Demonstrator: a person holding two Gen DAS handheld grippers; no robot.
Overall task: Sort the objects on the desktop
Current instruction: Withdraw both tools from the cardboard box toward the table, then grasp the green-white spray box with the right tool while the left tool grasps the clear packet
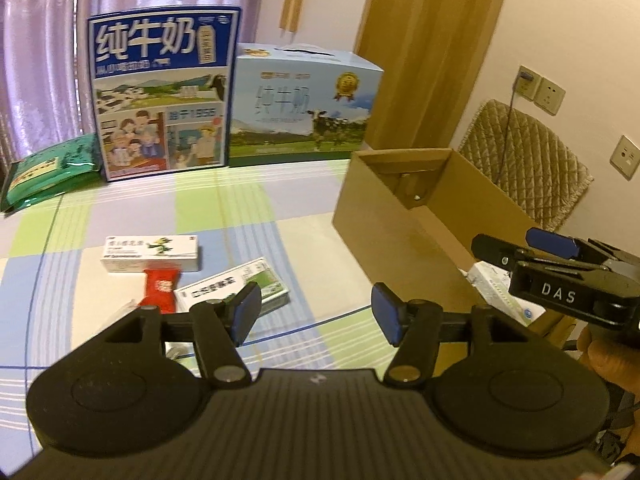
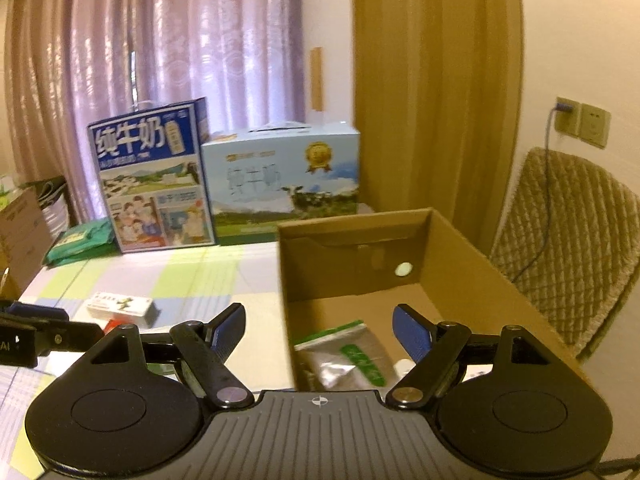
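Cardboard box (image 2: 452, 248) stands open at the surface's (image 1: 280, 216) right edge, a green-labelled pouch (image 2: 348, 356) inside, half hidden. Left gripper (image 1: 314, 316) and right gripper (image 2: 318, 334) both have fingers apart, empty. "DAS" reads on the right gripper. A red packet (image 1: 160, 286) partly overlaps a white carton (image 1: 150, 254).

Purple curtains (image 2: 160, 60) at back w/ daylight — wooden door (image 2: 436, 80), cream wall (image 2: 580, 40), quilted chair (image 2: 568, 248).
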